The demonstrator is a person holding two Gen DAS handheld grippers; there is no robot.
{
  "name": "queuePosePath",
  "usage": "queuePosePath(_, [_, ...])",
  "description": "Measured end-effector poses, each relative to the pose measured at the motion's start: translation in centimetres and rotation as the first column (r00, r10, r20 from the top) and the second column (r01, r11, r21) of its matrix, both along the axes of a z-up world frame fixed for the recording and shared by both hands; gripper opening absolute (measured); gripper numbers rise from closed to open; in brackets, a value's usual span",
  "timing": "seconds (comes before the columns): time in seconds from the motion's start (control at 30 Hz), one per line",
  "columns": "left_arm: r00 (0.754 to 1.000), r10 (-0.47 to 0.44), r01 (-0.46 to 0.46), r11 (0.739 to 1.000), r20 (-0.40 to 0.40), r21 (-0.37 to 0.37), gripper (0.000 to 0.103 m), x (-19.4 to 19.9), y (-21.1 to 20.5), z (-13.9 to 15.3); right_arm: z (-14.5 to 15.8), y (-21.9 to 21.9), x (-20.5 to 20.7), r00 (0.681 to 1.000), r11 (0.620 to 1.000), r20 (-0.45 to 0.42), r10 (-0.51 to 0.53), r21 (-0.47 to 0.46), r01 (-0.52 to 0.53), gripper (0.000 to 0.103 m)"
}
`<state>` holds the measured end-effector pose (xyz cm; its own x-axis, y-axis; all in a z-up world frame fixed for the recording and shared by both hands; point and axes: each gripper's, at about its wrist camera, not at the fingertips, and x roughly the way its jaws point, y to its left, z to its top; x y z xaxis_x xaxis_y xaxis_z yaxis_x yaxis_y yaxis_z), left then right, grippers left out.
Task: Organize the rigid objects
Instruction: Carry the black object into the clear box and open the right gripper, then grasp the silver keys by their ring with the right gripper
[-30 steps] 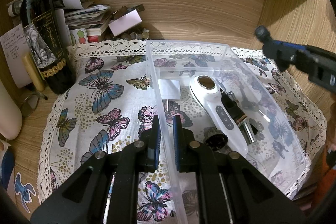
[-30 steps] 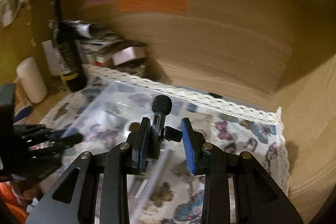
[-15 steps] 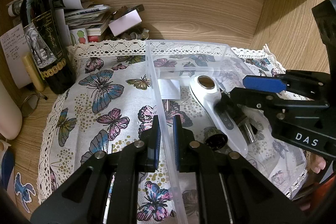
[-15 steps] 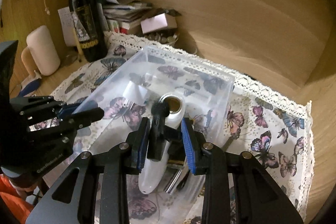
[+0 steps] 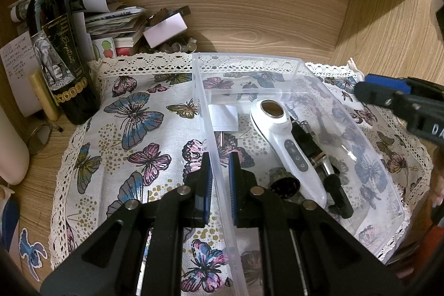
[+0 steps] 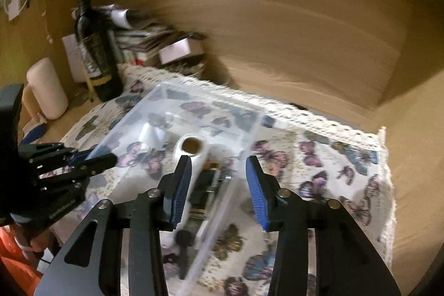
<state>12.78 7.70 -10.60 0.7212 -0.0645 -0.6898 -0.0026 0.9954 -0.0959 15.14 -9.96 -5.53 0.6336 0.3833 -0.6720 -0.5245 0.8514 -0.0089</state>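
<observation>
A clear plastic box (image 5: 249, 57) stands on a butterfly cloth (image 5: 133, 129). My left gripper (image 5: 219, 157) is shut on the box's left wall. Inside the box lie a white handheld device (image 5: 283, 140), a small black microphone (image 5: 337, 196) at its right and other dark metal pieces. My right gripper (image 6: 219, 162) hovers above the box's right wall (image 6: 249, 135). Its jaws are opening and nothing is between them. The right wrist view is blurred; it shows the white device (image 6: 191, 149), the black microphone (image 6: 183, 236) and my left gripper (image 6: 102, 158).
A dark wine bottle (image 5: 55, 52) stands at the back left beside a pile of papers and books (image 5: 116, 24). A cream cylinder (image 6: 47, 88) stands left of the cloth. Wooden walls close off the back and right. Glasses (image 5: 41, 135) lie near the bottle.
My right gripper brought the black microphone down into the box, let it go and drew back with its jaws wider. The microphone now lies beside the white device. The left gripper has not moved.
</observation>
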Motion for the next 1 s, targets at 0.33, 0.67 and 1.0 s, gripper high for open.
queuePosePath(0.33, [1.000, 0.001, -0.001, 1.000, -0.001, 0.007, 0.010, 0.0, -0.1, 0.0, -1.6, -4.7, 0.9, 0.990, 0.991, -0.044, -0.133, -0.033, 0.132, 0.039])
queuePosePath(0.67, [1.000, 0.002, -0.002, 1.000, -0.003, 0.013, 0.010, 0.0, -0.1, 0.0, -7.3, -4.3, 2.3, 0.973, 0.992, -0.202, -0.114, -0.077, 0.101, 0.039])
queuePosePath(1.0, [1.000, 0.003, -0.003, 1.000, -0.003, 0.011, 0.010, 0.0, -0.1, 0.0, -9.3, -2.8, 3.5, 0.974, 0.990, -0.202, -0.098, -0.122, 0.074, 0.038])
